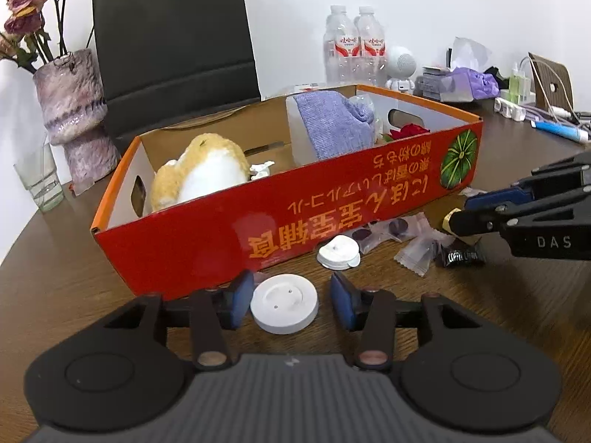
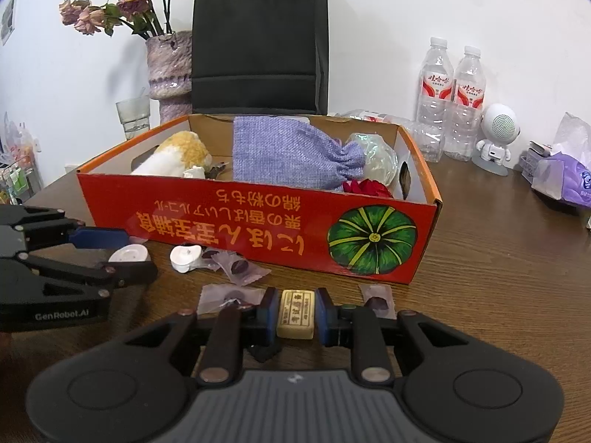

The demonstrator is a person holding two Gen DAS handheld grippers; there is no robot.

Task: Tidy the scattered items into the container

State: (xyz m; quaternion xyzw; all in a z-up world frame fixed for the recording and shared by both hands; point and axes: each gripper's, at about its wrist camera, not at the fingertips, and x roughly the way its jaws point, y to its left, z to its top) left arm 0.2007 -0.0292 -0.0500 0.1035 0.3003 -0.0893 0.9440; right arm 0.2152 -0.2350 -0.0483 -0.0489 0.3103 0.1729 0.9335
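The red cardboard box (image 1: 280,229) holds a plush toy (image 1: 201,175), a purple pouch (image 1: 334,122) and a red flower (image 1: 408,131); it also shows in the right wrist view (image 2: 229,221). My left gripper (image 1: 291,301) is open around a white round disc (image 1: 284,308) lying on the table by the box's front. My right gripper (image 2: 296,312) is shut on a small gold bar (image 2: 296,313) just above the table; it shows from the side in the left wrist view (image 1: 458,217). A second white disc (image 1: 340,253), clear candy wrappers (image 1: 384,230) and a black packet (image 1: 460,254) lie nearby.
A brown wooden table (image 2: 498,277) carries a black paper bag (image 2: 258,44), a vase of dried roses (image 2: 168,66), a glass (image 2: 133,112), two water bottles (image 2: 450,99), a small white robot figure (image 2: 496,136) and a purple tissue pack (image 2: 561,177).
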